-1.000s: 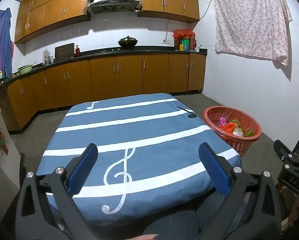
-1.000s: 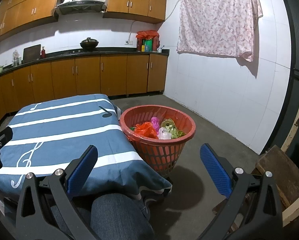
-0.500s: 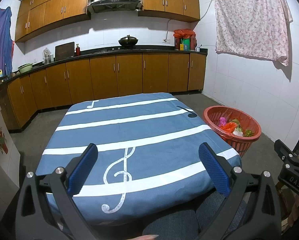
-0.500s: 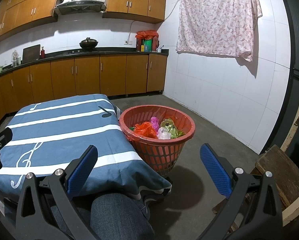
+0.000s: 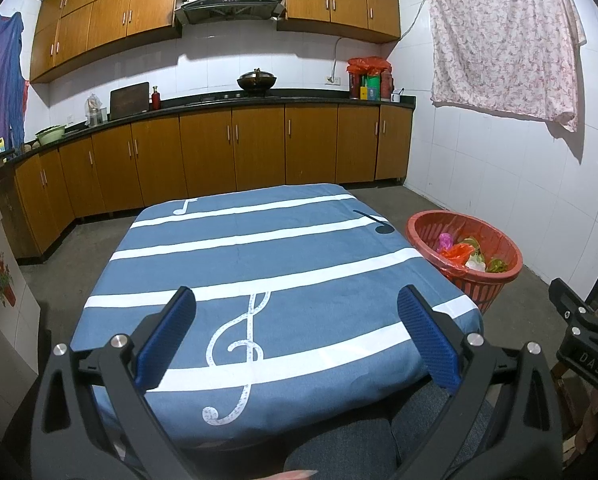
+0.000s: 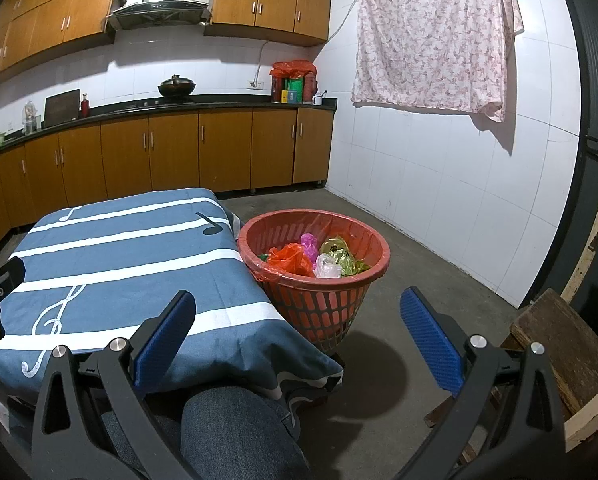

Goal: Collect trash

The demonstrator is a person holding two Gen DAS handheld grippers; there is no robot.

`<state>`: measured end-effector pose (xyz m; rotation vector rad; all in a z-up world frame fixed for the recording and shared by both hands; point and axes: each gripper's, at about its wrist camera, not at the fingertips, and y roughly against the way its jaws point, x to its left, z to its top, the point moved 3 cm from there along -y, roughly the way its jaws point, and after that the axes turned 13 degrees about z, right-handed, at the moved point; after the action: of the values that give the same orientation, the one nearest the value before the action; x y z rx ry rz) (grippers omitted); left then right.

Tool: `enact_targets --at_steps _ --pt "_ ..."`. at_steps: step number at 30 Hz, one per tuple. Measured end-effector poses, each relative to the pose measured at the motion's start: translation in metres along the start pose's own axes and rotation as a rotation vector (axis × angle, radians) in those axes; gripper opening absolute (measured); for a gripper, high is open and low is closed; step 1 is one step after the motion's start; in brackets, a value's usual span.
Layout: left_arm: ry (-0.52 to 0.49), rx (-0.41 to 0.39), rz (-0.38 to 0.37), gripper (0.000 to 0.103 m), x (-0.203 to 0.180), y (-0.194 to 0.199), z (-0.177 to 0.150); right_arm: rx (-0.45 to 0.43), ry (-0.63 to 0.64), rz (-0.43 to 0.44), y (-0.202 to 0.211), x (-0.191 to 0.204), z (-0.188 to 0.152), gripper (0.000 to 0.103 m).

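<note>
Nothing has visibly changed over the last second: both views match the earlier ones, with only a tiny drift of the cameras. That stillness suggests the collecting is done, or paused.

The left gripper [image 5: 297, 336] hovers over a surface [image 5: 339, 280] covered by a blue cloth with white stripes and music notes; its blue-padded fingers [image 5: 167, 336] are spread wide and hold nothing. No trash shows on the cloth. The right gripper [image 6: 297, 336] is likewise released and empty, held above the person's knee [image 6: 227, 432] in blue denim.

Just beside the surface, on the concrete floor, stands a red plastic basket [image 6: 323, 308] with a clear liner. The trash [image 6: 315, 258] lies inside it: crumpled bags in orange, pink, white and shiny gold-green (perhaps wrappers). It is roughly half full.
</note>
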<state>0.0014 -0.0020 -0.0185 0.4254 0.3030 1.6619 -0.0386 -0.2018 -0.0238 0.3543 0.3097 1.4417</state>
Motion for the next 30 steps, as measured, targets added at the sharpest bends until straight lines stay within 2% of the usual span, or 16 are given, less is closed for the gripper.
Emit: enact_targets --at_steps 30 --pt "0.001 0.01 0.0 0.099 -0.005 0.003 -0.009 0.001 -0.001 0.001 0.0 -0.001 0.001 0.101"
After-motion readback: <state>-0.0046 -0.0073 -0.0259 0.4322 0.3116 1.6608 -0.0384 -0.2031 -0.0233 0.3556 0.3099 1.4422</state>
